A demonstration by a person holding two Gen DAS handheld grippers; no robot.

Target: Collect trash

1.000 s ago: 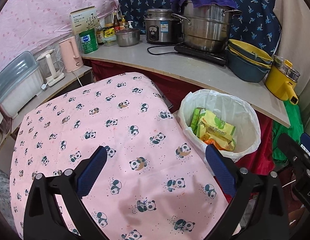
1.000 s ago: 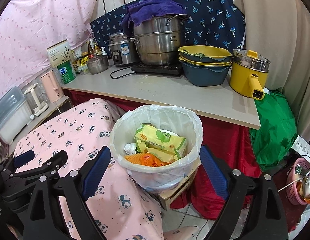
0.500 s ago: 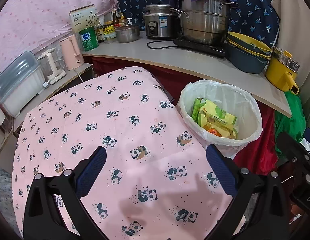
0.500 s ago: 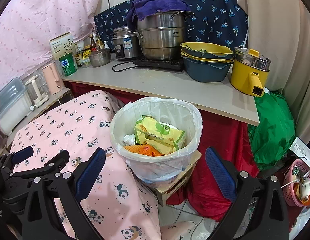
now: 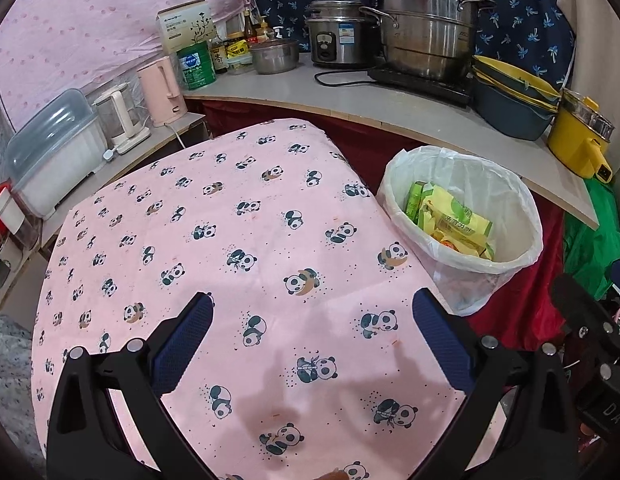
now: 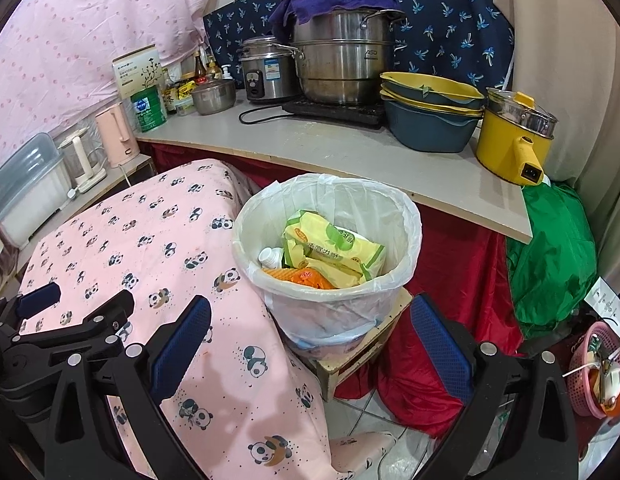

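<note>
**Two empty grippers, one filled bin**

Both tools stand spread wide with nothing between their blue pads: the left gripper (image 5: 312,344) hovers over the bare pink panda-print tablecloth (image 5: 213,232), the right gripper (image 6: 310,344) nearer the white bag-lined round bin (image 6: 406,216). The bin sits on a small wooden stand just right of the table, probably for easy reach. Yellow-green snack wrappers (image 6: 334,248) and a small white bottle (image 6: 269,257) lie inside, so collecting looks nearly finished.

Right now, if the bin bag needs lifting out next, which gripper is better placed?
Right, probably. The right gripper is open and empty, and the bin sits between its fingers in its view. The left gripper, also open and empty, faces the panda cloth, with the bin off to its right.
</note>
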